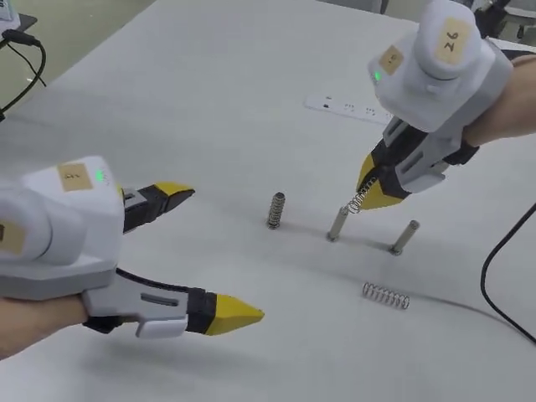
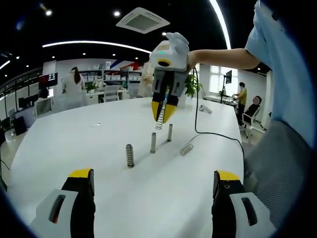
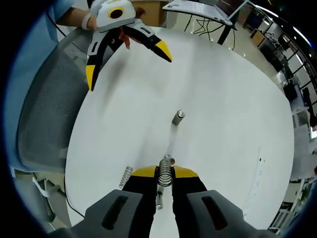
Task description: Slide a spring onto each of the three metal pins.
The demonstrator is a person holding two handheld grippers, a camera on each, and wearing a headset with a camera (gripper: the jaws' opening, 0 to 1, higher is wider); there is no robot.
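The left gripper [image 1: 224,253] had a big white body, at the lower left of the head view. Its two jaws were black with pointy yellow tips. A small green light [image 1: 99,177] glowed on top, beside a tan sticker [image 1: 74,177]. The right gripper [image 1: 368,197], at the upper right, had the same colours, and its tan label [image 1: 452,40] said 26. At the upper right of the left gripper view, the person wore a light blue short sleeve [image 2: 277,54].
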